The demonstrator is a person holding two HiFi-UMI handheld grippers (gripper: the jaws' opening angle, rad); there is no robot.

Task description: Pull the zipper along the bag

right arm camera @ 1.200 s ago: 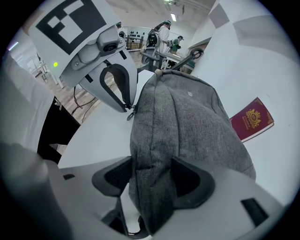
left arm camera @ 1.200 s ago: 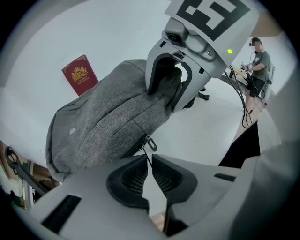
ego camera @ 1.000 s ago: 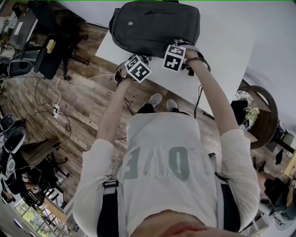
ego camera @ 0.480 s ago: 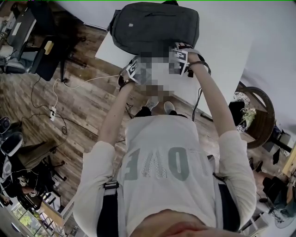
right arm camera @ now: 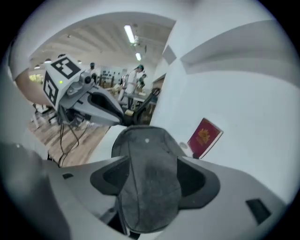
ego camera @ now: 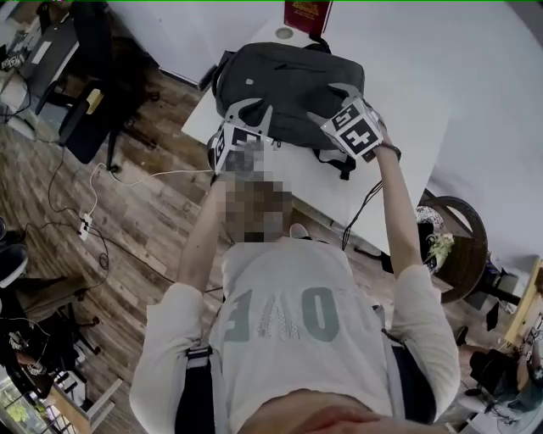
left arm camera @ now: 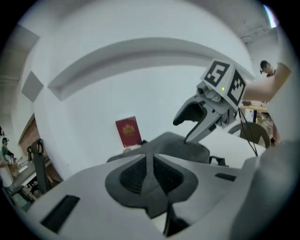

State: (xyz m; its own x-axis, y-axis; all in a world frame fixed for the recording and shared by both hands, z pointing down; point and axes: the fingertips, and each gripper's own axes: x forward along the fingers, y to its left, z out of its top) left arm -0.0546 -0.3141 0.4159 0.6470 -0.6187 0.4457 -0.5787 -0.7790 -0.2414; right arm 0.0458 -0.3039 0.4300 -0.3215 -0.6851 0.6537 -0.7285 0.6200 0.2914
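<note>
- Backpack point(ego camera: 288, 85): neither gripper has it. The left gripper point(ego camera: 249, 114) has just been easing its jaws apart. They stand a narrow slit apart with nothing between them, above the backpack's near-left corner.
- The right gripper point(ego camera: 333, 103) has also just been widening. Its jaws are spread well apart and released. The backpack shows between them in the right gripper view, but no pad presses on it. This gripper hangs over the backpack's near-right corner.
- The backpack lies flat on the white table point(ego camera: 399, 93), with its straps point(ego camera: 341, 161) trailing off its near-right side.
- Risk: with nothing pinning the backpack, a tug on the zipper would likely drag it across the table rather than run the slider.
- Risk: I cannot make out the zipper pull in any view. A closing jaw could catch loose fabric or a strap instead.
- Risk: a red booklet point(ego camera: 307, 15) stands just behind the backpack, so a shove away from the person could topple it.
- Container: the backpack is the only one here. It looks closed and somewhat filled, but its contents are hidden.
</note>
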